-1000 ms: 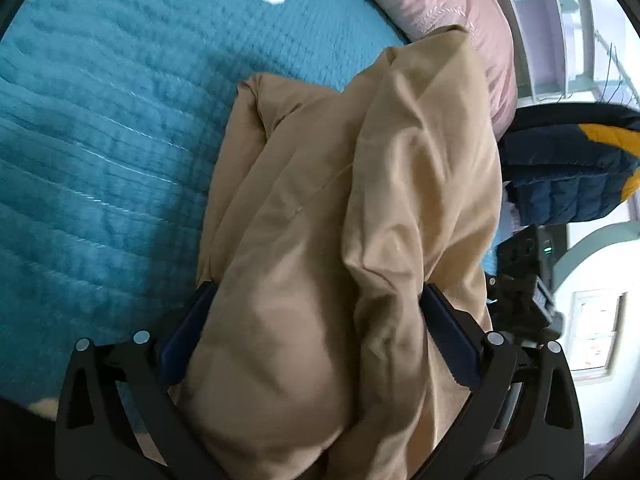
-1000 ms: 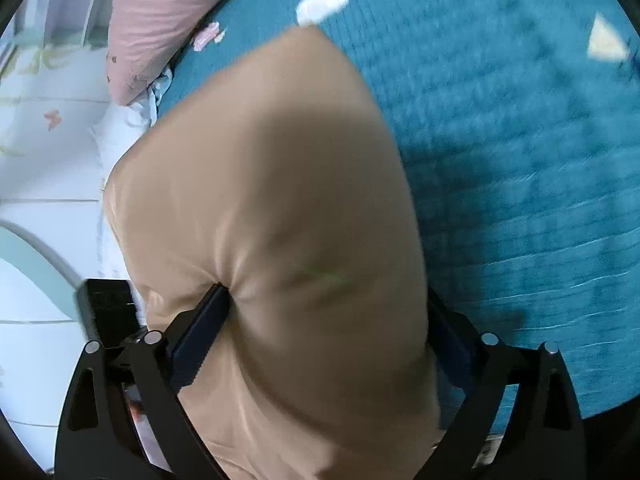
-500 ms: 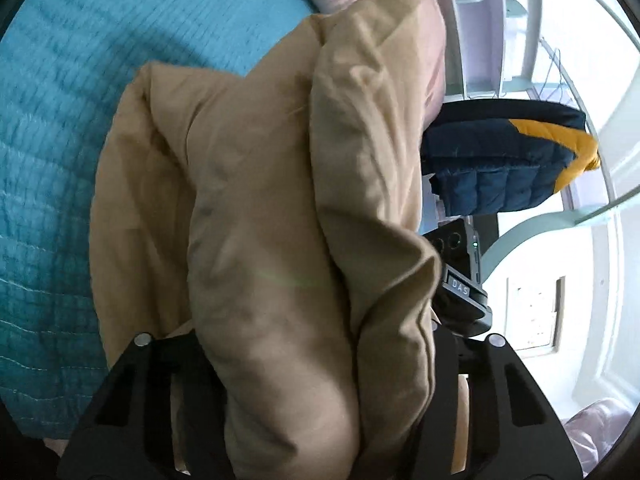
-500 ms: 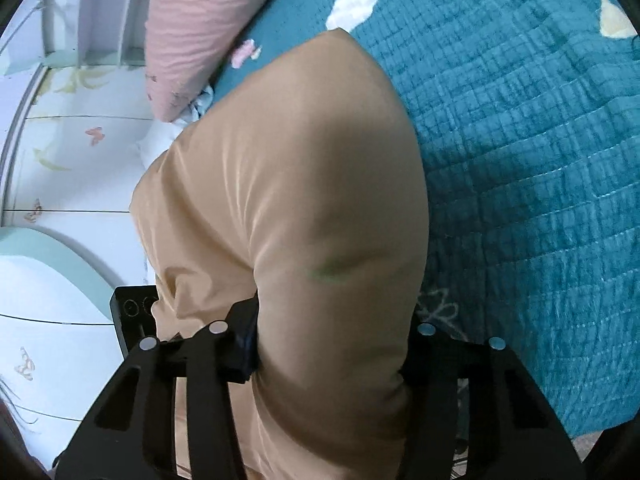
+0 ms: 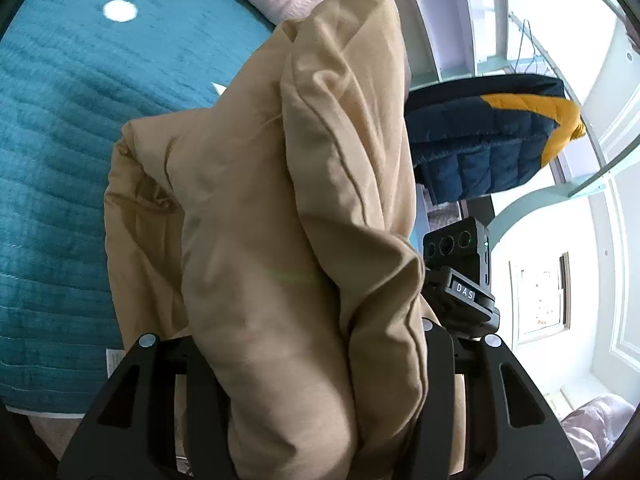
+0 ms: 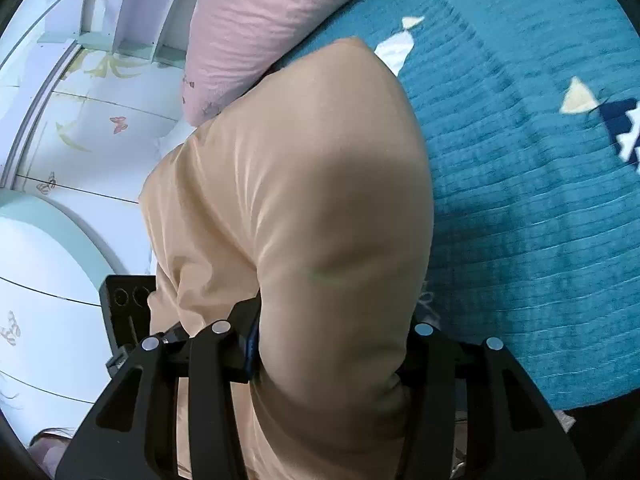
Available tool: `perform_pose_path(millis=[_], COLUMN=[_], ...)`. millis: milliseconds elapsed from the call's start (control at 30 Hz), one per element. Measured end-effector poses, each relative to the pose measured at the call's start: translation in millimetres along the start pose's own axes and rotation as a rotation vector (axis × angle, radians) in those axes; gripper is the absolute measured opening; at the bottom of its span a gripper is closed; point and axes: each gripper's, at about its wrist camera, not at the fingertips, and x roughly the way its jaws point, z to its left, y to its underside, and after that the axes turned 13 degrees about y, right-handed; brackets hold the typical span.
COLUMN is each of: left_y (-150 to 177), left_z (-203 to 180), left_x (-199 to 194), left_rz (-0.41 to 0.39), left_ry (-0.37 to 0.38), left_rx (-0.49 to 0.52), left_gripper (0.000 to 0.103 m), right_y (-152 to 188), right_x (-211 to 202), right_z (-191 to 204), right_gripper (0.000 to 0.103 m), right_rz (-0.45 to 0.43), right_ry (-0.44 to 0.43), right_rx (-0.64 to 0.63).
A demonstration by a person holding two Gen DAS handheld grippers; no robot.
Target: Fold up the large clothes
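A bulky tan garment [image 5: 280,200] is bunched up and fills the middle of both wrist views. My left gripper [image 5: 316,360] is shut on a thick fold of it, the cloth bulging out over both black fingers and hiding the pads. My right gripper [image 6: 332,352] is shut on another thick wad of the same tan garment [image 6: 312,180]; a strip of its blue left pad [image 6: 252,344] shows pressed against the fabric. The two grippers are close side by side: the right one's camera block [image 5: 460,268] shows beside the cloth in the left wrist view. The garment hangs lifted above the bed.
A teal quilted bed cover [image 5: 60,140] lies below, also seen on the right as the bed cover [image 6: 540,200]. A pink pillow [image 6: 260,20] sits at the head. A navy and yellow padded jacket [image 5: 492,132] hangs by the shelves. A white butterfly-painted cupboard [image 6: 80,120] stands beside the bed.
Both grippers went from wide open around the garment to shut on it, then rose with it. The cloth has lifted off the bed cover and both views have tilted up toward the wall.
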Motion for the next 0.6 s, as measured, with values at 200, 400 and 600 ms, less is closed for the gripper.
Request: perform_pose_path(millis=[200, 400, 600], left_y=[-15.4, -25.5, -36.2], left_z=[-23.8, -57.7, -96.2], left_x=[25.6, 74.8, 157.2], left_rz=[0.02, 0.056, 0.115], left_ry=[0.01, 0.025, 0.076], left_rx=[0.034, 0.1, 0.163], left_gripper=[0.046, 0.046, 0.046], right_y=[-10.1, -35.6, -58.2], right_x=[-33.9, -88.6, -156.0], right_z=[-9.0, -27.3, -70.3], right_gripper=[0.043, 0.043, 0.043], right_rz=[-0.048, -0.121, -0.213], right_ry=[0.017, 0.085, 0.168], right_rx=[-0.037, -0.072, -0.056])
